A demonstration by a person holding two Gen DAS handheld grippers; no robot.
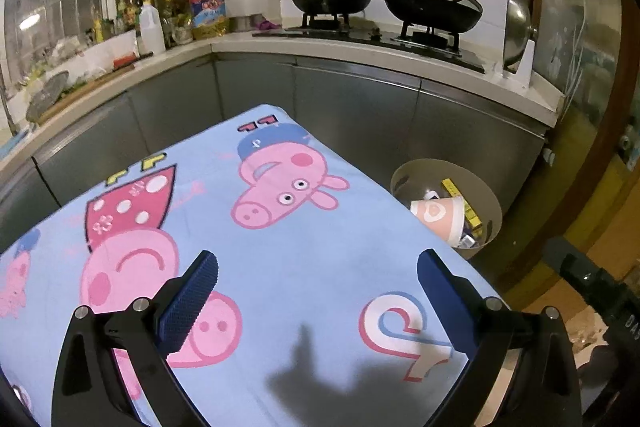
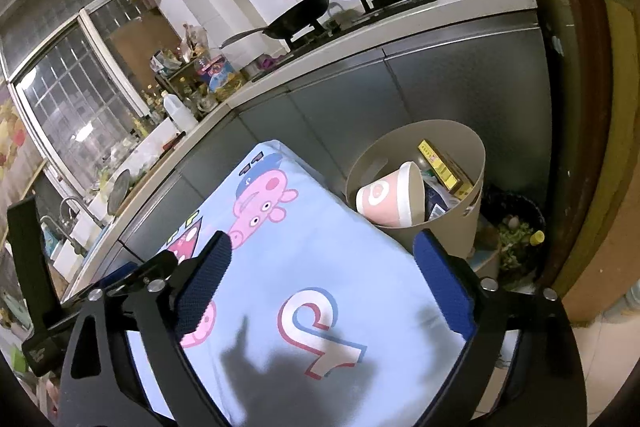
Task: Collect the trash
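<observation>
A beige waste bin point(image 2: 472, 223) point(image 1: 494, 211) stands on the floor off the table's far right corner. In it lie a pink-and-white paper cup point(image 2: 390, 197) point(image 1: 438, 215) on its side, a yellow box point(image 2: 438, 167) point(image 1: 456, 193) and other scraps. My left gripper point(image 1: 318, 269) hovers open over the blue cartoon-pig tablecloth point(image 1: 280, 247) with nothing between its blue pads. My right gripper point(image 2: 322, 259) is open too, empty, above the cloth's point(image 2: 320, 267) right part, the bin just beyond its right finger.
A grey kitchen counter point(image 1: 360, 55) wraps behind the table, with two black woks point(image 1: 432, 7) on a gas hob, bottles and packets at the left. Next to the bin, a dark bowl of green scraps point(image 2: 516, 239) sits on the floor. A wooden door frame point(image 2: 580, 107) rises at right.
</observation>
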